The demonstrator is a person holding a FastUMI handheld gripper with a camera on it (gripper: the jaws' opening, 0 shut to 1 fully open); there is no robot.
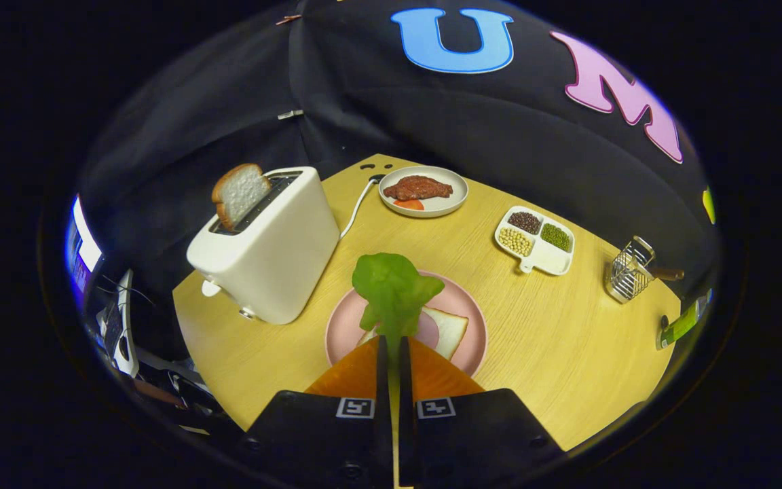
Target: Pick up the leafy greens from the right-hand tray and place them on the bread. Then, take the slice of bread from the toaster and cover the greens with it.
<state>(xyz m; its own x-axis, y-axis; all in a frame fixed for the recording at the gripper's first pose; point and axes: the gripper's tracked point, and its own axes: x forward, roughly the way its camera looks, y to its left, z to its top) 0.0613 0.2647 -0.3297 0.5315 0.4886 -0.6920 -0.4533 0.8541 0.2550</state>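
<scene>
Pinching one green leafy lettuce piece (393, 288), the fingers (392, 348) hold it above one round pink plate (343, 326) carrying one white bread slice (449, 329). One more slice (239, 193) stands in the white toaster (269, 248), left. Bare yellow wooden table (561, 333) lies right.

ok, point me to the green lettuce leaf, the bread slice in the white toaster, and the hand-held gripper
green lettuce leaf (392, 288): gripper view, middle of the leaf, pinched between the fingers.
bread slice in the white toaster (240, 192): gripper view, crumb face above the slot.
hand-held gripper (393, 343): gripper view, between the fingertips, shut on the leaf's base.
</scene>
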